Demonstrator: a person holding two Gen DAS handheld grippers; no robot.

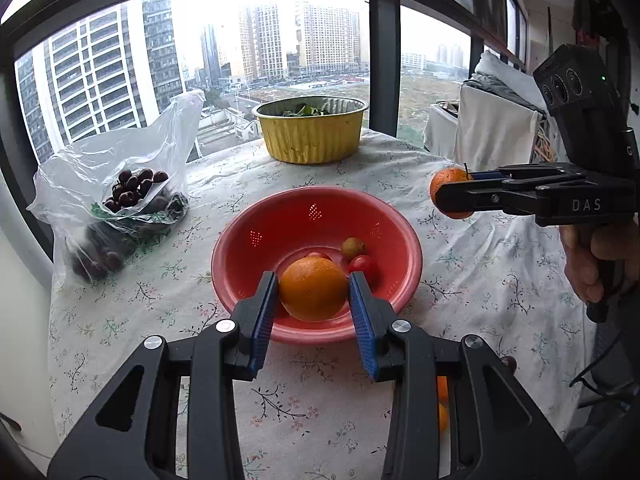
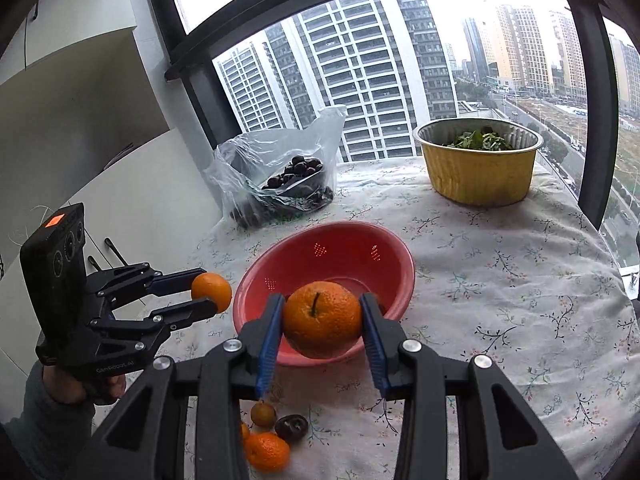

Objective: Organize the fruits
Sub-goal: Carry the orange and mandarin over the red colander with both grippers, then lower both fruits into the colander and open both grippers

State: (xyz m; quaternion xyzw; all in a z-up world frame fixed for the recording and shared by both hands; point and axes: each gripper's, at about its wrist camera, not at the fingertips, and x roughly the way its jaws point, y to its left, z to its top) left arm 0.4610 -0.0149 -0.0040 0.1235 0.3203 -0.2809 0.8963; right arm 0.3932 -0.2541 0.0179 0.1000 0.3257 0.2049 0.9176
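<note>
A red colander bowl (image 1: pixel 256 216) (image 2: pixel 376 252) sits mid-table and holds a red tomato (image 1: pixel 363 266) and a small brownish fruit (image 1: pixel 353 246). My left gripper (image 1: pixel 314 292) is shut on an orange (image 1: pixel 313 289) just above the bowl's near rim; it also shows in the right wrist view (image 2: pixel 211 293). My right gripper (image 2: pixel 322 322) is shut on a stemmed orange (image 2: pixel 322 322), held above the table near the bowl; in the left wrist view it (image 1: pixel 452 192) hovers right of the bowl.
A plastic bag of dark cherries (image 1: pixel 132 192) (image 2: pixel 292 176) lies at the left. A yellow foil bowl of greens (image 1: pixel 310 130) (image 2: pixel 478 164) stands at the back by the window. Loose small oranges (image 2: pixel 266 451), a small brownish fruit (image 2: pixel 263 414) and a dark fruit (image 2: pixel 291 427) lie on the near tablecloth.
</note>
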